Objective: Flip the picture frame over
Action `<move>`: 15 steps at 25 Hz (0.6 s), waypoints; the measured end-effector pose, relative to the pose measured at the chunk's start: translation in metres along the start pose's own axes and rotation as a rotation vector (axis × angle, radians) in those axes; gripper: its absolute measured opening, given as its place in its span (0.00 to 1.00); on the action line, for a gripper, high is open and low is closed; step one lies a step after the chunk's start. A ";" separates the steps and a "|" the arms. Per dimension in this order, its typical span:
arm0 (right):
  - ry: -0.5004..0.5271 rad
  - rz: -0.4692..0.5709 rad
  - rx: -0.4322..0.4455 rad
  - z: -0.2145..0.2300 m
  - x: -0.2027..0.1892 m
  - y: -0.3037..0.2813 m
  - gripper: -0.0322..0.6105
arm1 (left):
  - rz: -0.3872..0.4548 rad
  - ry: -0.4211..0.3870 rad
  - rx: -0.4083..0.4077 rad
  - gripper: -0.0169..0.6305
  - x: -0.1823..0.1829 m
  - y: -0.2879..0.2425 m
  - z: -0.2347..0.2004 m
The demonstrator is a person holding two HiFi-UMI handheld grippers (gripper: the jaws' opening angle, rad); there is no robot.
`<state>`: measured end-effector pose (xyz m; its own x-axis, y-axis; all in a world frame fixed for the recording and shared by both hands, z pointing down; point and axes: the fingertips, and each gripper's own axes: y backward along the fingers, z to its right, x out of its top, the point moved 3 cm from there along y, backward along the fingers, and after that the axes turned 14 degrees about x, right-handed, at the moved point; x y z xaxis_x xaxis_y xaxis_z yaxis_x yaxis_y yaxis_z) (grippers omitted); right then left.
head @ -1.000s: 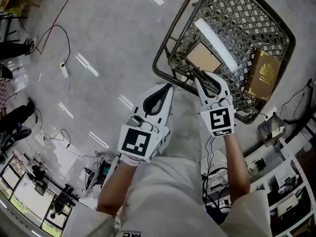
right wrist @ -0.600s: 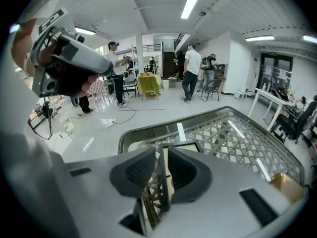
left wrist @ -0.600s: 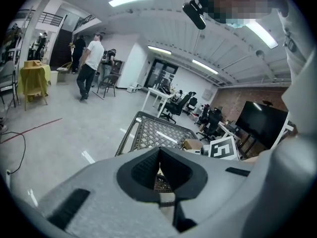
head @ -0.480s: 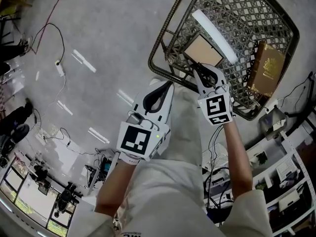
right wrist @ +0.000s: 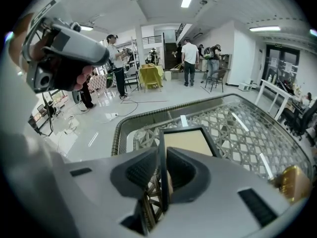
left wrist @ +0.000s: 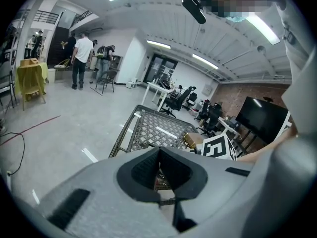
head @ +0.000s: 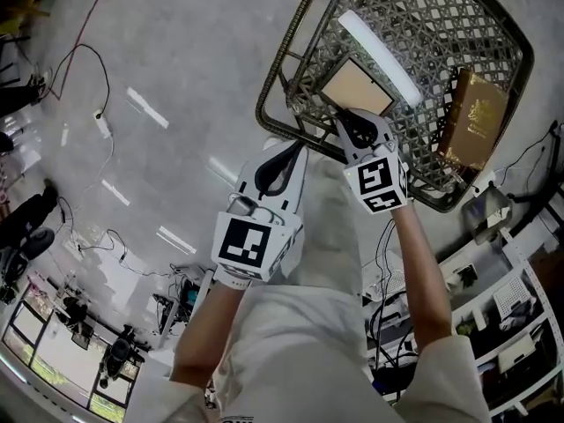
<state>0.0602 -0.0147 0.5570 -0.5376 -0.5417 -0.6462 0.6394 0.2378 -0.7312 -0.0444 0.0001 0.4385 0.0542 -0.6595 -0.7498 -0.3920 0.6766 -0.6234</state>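
Observation:
The picture frame (head: 356, 87) lies in a dark lattice basket-like table top (head: 288, 56) with its plain tan back up inside a thin dark rim. My right gripper (head: 345, 118) is at the frame's near edge. In the right gripper view the frame (right wrist: 190, 142) has its dark left edge running between the jaws, and my right gripper (right wrist: 162, 150) is shut on it. My left gripper (head: 295, 153) hangs outside the lattice rim, short of the frame. Its jaws are shut with nothing between them in the left gripper view (left wrist: 159, 150).
A gold-brown book (head: 474, 117) lies in the lattice top to the right of the frame. Cables (head: 95, 69) trail over the grey floor at left. Shelves with clutter (head: 493, 298) stand at right. Several people (right wrist: 189, 56) stand far off in the room.
My right gripper has moved forward from just short of the frame onto its near edge. The left gripper has shifted only a little.

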 end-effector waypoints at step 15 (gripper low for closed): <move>0.002 -0.107 0.008 0.004 -0.015 -0.017 0.14 | -0.024 0.023 0.006 0.06 -0.008 -0.001 0.001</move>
<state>0.0598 -0.0135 0.5802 -0.6040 -0.5623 -0.5648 0.5826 0.1720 -0.7943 -0.0440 0.0053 0.4451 0.0422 -0.6827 -0.7294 -0.3852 0.6625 -0.6424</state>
